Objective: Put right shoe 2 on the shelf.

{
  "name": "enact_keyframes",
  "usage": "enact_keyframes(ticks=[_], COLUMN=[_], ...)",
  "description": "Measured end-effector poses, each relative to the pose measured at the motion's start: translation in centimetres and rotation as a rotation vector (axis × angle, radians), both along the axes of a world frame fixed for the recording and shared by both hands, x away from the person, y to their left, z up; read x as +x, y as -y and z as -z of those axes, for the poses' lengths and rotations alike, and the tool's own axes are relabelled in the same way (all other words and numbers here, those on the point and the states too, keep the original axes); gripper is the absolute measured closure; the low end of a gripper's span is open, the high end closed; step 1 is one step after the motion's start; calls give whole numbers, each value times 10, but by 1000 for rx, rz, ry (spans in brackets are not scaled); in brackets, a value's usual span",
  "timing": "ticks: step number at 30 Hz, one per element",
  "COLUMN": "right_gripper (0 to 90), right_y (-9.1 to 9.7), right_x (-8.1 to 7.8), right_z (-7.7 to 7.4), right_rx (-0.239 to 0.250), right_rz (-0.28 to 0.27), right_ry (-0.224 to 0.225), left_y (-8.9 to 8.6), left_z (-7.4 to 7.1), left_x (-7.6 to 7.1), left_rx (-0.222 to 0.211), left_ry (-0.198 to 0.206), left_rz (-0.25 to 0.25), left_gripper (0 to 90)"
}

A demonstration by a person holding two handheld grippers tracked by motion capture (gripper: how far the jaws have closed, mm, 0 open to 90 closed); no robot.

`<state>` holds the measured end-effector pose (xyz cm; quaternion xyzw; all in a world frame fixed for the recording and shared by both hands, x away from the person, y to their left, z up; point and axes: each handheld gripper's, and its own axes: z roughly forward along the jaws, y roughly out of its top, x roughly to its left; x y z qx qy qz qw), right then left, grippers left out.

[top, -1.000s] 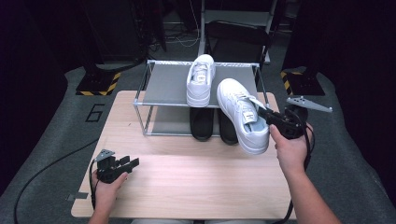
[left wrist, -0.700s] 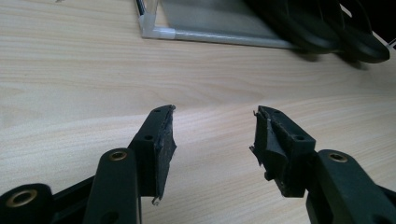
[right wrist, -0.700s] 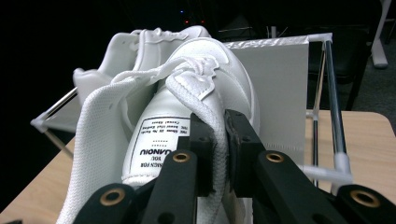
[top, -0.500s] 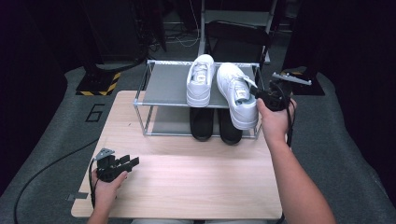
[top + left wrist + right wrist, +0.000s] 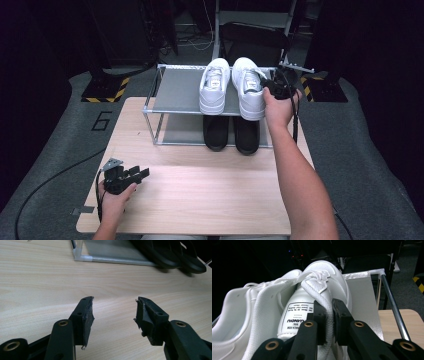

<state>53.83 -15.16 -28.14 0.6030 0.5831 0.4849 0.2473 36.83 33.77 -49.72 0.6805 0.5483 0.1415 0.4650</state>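
1. The right tool (image 5: 328, 315) was clamped on the side wall of a white shoe (image 5: 317, 292), close by its tongue. Its jaws were almost together, with just that thin wall pinched between them.
2. That shoe (image 5: 248, 86) sat on the top shelf of the rack (image 5: 175, 90), at the far end of the surface (image 5: 200, 190). It lay right next to the other white shoe (image 5: 214, 85), and the two looked like they were touching.
3. The left tool (image 5: 125, 178) rested low near the front left of the surface. Its jaws stood wide apart and held nothing.
4. I think the job was nearly done. Both white shoes were up on top, side by side.
5. What was left, I guess, was to let go of the shoe and pull the right hand (image 5: 278, 107) back.
6. Count: two white shoes on top, two black shoes (image 5: 232, 134) on the low shelf, one rack, two tools.
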Motion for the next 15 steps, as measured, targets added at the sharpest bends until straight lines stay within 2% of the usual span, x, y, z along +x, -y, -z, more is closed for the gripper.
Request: enact_keyframes(ticks=[4,6,8,10,13,15], right_gripper=[815,794,777,741,585,543], right_y=[-2,-5,-3,-2,0,0], right_x=[7,10,10,10,2,-7], right_z=[6,12,14,14,11,6], right_rx=[10,12,35,5,-13,-13], right_rz=[22,18,7,-12,-19,-27], right_ry=[-13,-21,-11,-9,29,62], left_y=[0,-1,-1,0,1,2], left_z=[1,1,2,2,2,2], left_x=[0,0,-1,-1,0,0], left_rx=[7,2,9,6,6,7], left_ry=[5,-5,-4,-7,-3,-1], left_rz=[-4,-2,1,3,3,4], left_gripper=[472,471,472,471,472,471])
